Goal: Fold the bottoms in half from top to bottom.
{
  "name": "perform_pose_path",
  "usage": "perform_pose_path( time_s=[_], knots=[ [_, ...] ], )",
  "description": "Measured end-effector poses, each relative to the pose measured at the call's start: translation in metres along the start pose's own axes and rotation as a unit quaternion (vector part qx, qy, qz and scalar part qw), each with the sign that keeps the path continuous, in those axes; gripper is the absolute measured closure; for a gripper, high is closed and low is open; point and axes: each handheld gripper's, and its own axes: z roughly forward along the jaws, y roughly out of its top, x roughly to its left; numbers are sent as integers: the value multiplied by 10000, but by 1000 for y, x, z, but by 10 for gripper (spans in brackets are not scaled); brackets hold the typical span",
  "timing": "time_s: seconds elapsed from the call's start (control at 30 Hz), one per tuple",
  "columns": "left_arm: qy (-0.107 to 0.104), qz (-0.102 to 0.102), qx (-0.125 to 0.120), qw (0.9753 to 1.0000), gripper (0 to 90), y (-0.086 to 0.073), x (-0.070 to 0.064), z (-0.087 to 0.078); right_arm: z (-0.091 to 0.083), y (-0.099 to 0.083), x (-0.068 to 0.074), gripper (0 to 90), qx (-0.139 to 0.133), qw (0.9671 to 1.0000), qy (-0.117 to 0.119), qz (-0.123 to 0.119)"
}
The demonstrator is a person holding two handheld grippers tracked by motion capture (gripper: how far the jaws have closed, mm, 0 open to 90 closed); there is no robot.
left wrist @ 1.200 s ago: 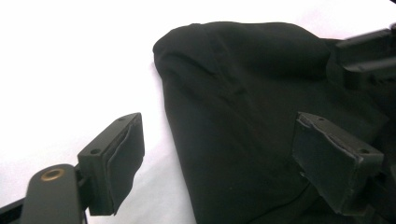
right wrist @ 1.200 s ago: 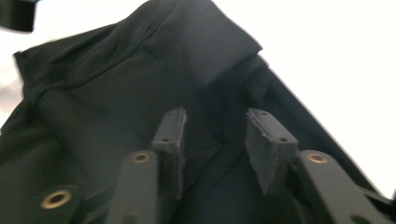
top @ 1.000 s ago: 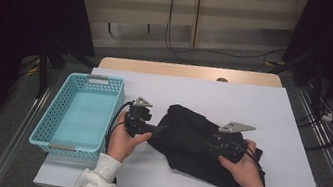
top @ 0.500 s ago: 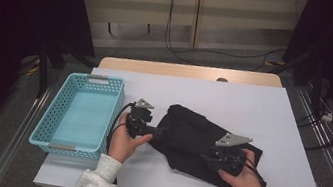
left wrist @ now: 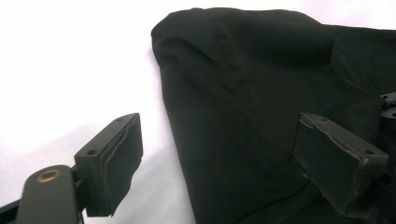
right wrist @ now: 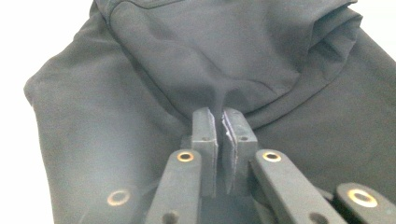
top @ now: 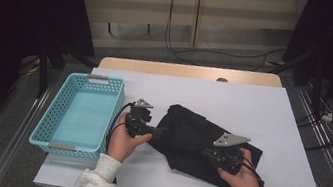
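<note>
A black garment [top: 188,126] lies crumpled on the white table [top: 258,105], in front of the person. My left gripper [top: 160,132] is at its left edge and stands open [left wrist: 219,140]; one pad [left wrist: 119,165] hangs over bare table, the other pad [left wrist: 334,161] over the cloth [left wrist: 252,84]. My right gripper [top: 206,153] comes in from the right and is shut on a raised fold of the garment [right wrist: 205,51]. Its two pads meet around the pinched cloth [right wrist: 219,119].
A light blue plastic basket [top: 101,79] with nothing in it sits at the table's left edge, close to the left hand. White tabletop stretches behind and to the right of the garment. Cables run across the floor beyond the table.
The right gripper has moved toward the person and slightly left, dragging the pinched fold with it. The left gripper has barely shifted.
</note>
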Motion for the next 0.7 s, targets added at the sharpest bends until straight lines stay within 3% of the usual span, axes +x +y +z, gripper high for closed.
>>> perform_pose_path(
  time_s=[0.53,0.7],
  knots=[
    [-29,11,28,10000,153,2,1,-4,0,1,1,889,-96,9997,210,-19],
    [-21,-2,51,10000,153,2,1,-3,-8,3,1,889,-196,9992,341,-21]
  ],
)
